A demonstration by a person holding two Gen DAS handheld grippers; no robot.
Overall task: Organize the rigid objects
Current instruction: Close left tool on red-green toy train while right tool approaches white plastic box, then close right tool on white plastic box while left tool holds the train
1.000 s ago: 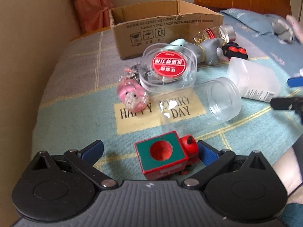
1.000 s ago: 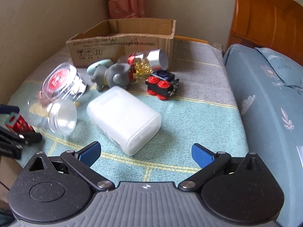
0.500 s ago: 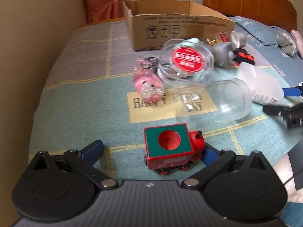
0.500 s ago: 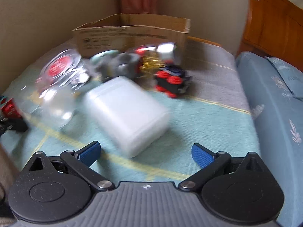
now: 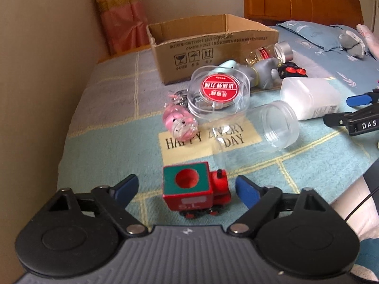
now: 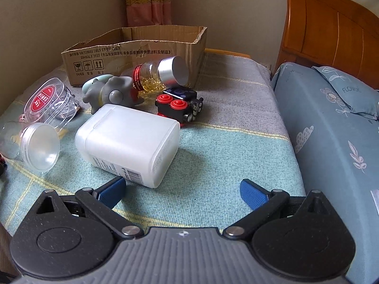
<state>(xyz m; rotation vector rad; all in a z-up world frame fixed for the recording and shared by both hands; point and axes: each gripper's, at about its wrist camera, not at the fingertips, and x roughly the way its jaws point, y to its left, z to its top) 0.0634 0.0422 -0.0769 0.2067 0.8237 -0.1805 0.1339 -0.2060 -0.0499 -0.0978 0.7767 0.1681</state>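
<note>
A red toy train point(image 5: 196, 189) with a green top stands on the blanket between the open jaws of my left gripper point(image 5: 187, 188), touching neither finger. My right gripper point(image 6: 183, 189) is open and empty, just short of a white plastic bottle point(image 6: 129, 139) lying on its side. That bottle also shows in the left wrist view point(image 5: 310, 97). Behind lie a clear open jar point(image 5: 267, 127), a red-lidded clear jar point(image 5: 219, 90), a pink toy point(image 5: 180, 123), a grey elephant toy point(image 6: 111, 93), a capsule bottle point(image 6: 161, 74) and a black-and-red block toy point(image 6: 180, 105).
An open cardboard box point(image 5: 208, 45) stands at the back, also in the right wrist view point(image 6: 135, 52). A wall runs along the left. A blue bed point(image 6: 331, 123) with a wooden headboard lies to the right. My right gripper shows at the left view's right edge point(image 5: 355, 113).
The left gripper has pulled back and shifted so the train sits centred between its fingers. The right gripper has moved closer to the white bottle.
</note>
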